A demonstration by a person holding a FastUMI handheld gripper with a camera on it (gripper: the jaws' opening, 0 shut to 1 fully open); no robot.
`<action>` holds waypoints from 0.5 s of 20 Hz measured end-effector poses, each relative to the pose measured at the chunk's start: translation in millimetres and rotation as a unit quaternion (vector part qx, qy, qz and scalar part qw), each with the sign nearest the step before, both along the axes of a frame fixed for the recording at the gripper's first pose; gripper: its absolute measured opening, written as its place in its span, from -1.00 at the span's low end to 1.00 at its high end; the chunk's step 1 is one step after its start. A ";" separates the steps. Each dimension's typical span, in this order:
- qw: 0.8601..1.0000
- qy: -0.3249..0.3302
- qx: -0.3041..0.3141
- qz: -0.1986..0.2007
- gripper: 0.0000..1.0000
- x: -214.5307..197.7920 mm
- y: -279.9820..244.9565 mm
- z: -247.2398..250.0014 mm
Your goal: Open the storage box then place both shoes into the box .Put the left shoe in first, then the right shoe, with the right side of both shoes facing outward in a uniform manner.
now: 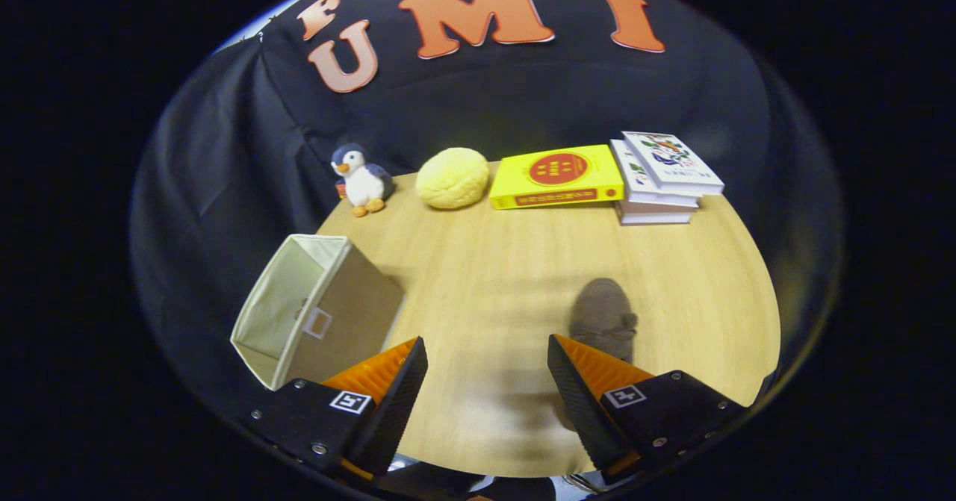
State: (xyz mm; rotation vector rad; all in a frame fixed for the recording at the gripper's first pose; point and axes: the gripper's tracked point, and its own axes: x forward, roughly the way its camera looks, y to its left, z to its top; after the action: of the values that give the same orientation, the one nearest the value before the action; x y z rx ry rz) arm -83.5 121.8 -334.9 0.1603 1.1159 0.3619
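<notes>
On the table [485,277], the box [314,307] sits left of the fingers [487,381], a shoe [603,318] just ahead to their right — penguin toy [362,178], cushion [452,178] and books [657,176] line the far edge.

A wooden table [523,262] with a pale grain fills the foreground, its far edge curving against a black cloth wall [224,150] that hangs in soft folds. Along the back of the table sit a plush penguin [362,178], a yellow round cushion [452,178], a yellow book [556,177] and a stack of white books [665,180].
</notes>
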 end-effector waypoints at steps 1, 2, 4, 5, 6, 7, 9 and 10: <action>1.000 0.002 -0.009 -0.008 0.94 -0.8 -17.2 -9.5; 1.000 0.005 -0.018 -0.012 0.94 -2.9 -30.6 -18.3; 0.999 0.009 -0.032 -0.004 0.94 -12.6 -49.5 -31.9; 0.999 0.010 -0.041 -0.003 0.94 -15.2 -58.7 -41.9; 0.999 0.014 -0.047 -0.003 0.95 -17.7 -66.8 -50.0; 0.999 0.017 -0.051 -0.003 0.93 -18.8 -73.1 -56.9; 0.998 0.020 -0.057 -0.008 0.86 -18.0 -85.3 -73.3; 0.998 0.022 -0.059 -0.010 0.83 -17.0 -88.5 -82.8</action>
State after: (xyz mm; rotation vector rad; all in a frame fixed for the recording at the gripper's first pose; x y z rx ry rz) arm -100.5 33.2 -417.7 0.0753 1.1755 0.2739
